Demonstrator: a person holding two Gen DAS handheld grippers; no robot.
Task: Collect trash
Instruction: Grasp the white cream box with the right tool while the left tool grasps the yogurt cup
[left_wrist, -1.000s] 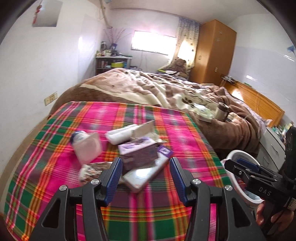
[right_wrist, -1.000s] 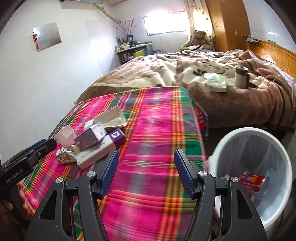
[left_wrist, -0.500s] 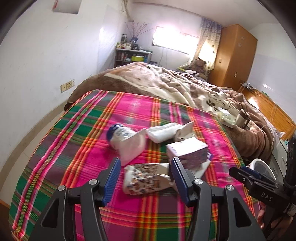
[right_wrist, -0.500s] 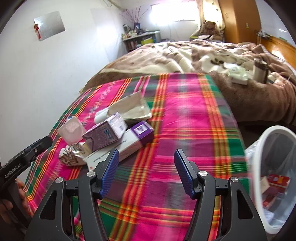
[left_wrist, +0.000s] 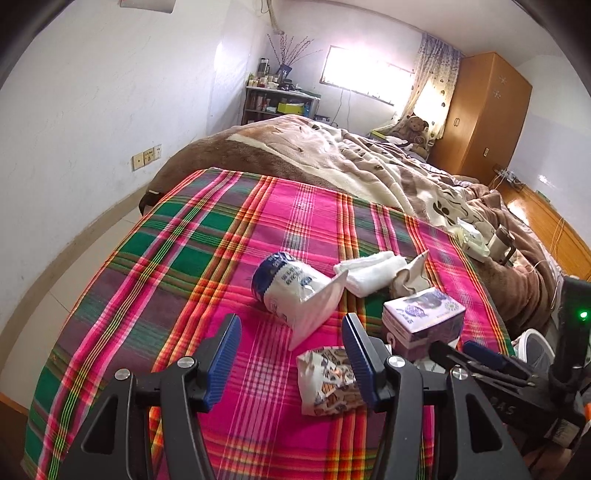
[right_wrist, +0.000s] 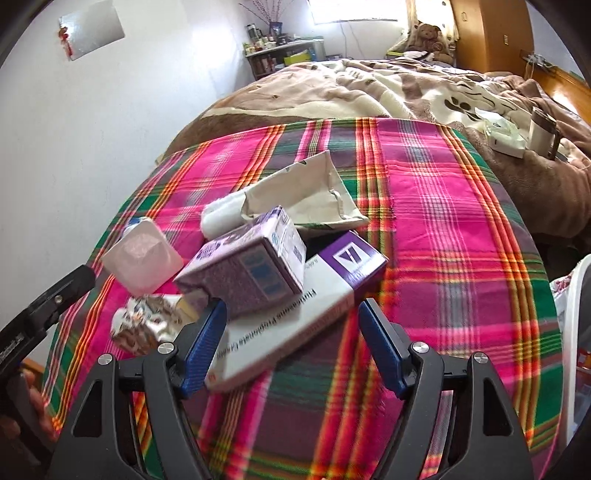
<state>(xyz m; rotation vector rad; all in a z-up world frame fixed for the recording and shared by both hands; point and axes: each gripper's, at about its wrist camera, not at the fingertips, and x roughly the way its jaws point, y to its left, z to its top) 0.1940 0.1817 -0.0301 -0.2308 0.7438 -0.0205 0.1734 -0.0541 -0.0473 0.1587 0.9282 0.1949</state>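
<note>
A pile of trash lies on the plaid cloth (left_wrist: 207, 266). In the left wrist view, a white plastic pack with a blue end (left_wrist: 295, 291) lies just beyond my open left gripper (left_wrist: 291, 345). A crumpled printed wrapper (left_wrist: 327, 380) lies by its right finger, and a purple box (left_wrist: 423, 323) to the right. In the right wrist view, my open right gripper (right_wrist: 291, 343) straddles the near end of a long white and purple box (right_wrist: 295, 321). The purple box (right_wrist: 247, 266) rests on it. A beige paper bag (right_wrist: 310, 192) lies behind.
A white bin (right_wrist: 576, 350) with a liner stands off the cloth's right edge, also seen in the left wrist view (left_wrist: 535, 350). A brown blanket (left_wrist: 351, 162) covers the bed beyond, with a steel cup (right_wrist: 541, 129) on it. A wall runs along the left.
My left gripper has swung left, from the wrapper toward the plastic pack. My right gripper has moved left and forward from the bin until its fingers flank the long box.
</note>
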